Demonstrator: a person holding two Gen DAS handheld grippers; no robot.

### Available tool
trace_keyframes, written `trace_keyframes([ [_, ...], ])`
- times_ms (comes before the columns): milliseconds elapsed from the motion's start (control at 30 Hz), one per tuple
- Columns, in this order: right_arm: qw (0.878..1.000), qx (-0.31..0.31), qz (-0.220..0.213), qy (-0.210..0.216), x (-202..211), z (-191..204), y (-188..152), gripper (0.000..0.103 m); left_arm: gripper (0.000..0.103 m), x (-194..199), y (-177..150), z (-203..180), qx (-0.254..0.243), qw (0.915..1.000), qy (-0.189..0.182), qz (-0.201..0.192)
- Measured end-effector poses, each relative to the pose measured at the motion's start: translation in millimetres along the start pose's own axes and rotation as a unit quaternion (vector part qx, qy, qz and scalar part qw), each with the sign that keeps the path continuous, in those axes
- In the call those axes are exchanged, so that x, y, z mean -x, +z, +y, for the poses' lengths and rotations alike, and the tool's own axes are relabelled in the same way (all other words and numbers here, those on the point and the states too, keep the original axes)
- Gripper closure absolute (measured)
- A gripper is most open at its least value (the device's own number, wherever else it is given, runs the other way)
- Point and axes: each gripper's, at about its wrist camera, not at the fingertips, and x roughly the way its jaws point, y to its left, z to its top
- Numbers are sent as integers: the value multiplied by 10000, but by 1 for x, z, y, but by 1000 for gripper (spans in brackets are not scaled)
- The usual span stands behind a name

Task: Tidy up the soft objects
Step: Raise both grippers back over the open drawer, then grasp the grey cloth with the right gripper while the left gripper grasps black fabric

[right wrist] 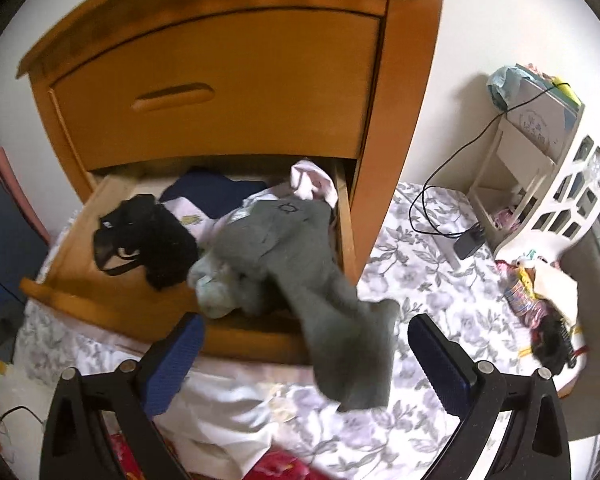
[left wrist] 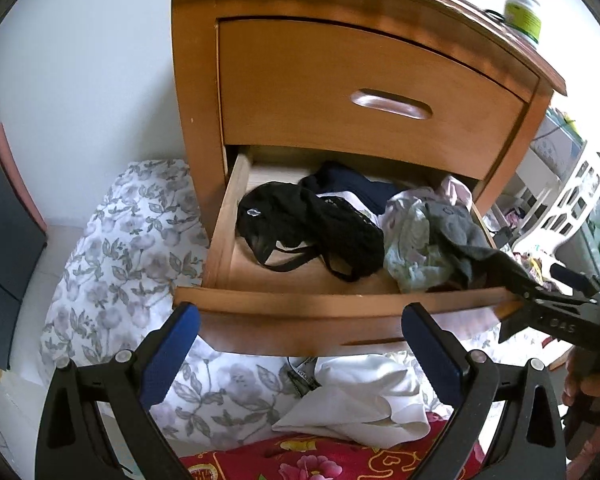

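Note:
The nightstand's lower drawer [left wrist: 340, 306] stands pulled out. Inside lie a black lace garment [left wrist: 312, 228], a navy one [left wrist: 360, 186], a pale green-white one [left wrist: 412, 248], a pink one [left wrist: 456, 192] and a grey garment [right wrist: 300, 248]. The grey garment spills over the drawer's front edge and hangs, blurred, between the wide-apart fingers of my right gripper [right wrist: 304, 324], which is open and not pinching it. My left gripper [left wrist: 300, 312] is open in front of the drawer's face and holds nothing. A white garment [left wrist: 364, 396] lies on the bed below the drawer.
The upper drawer [left wrist: 372, 92] is shut. A bottle [left wrist: 522, 8] stands on the nightstand top. A floral sheet [left wrist: 120, 248] and a red blanket [left wrist: 320, 460] cover the bed. At the right are a white plastic basket [right wrist: 572, 192] and a charger with cable [right wrist: 468, 240].

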Motion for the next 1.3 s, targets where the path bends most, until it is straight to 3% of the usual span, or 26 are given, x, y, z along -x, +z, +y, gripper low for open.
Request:
trace_keyframes([
  [400,9980,221,587,46,-50,1,17,22,2,-34,30,4,32,9993,-163,338],
  [633,9986,118,452,240,-54,-3,23,48,2,-68,50,-6,-172,9970,-244,717],
  [733,9986,209,389,293,-53,-1,25,64,2,-84,57,-10,-245,9951,-271,917],
  [900,9983,216,347,414,-58,-3,27,80,2,-101,71,-16,-381,9935,-235,1050],
  [967,9984,212,300,440,-59,-3,28,93,2,-109,78,-20,-434,9926,-234,1112],
  [1300,9983,90,11,582,-50,-7,38,99,5,-171,97,-43,-439,9826,-153,1800],
])
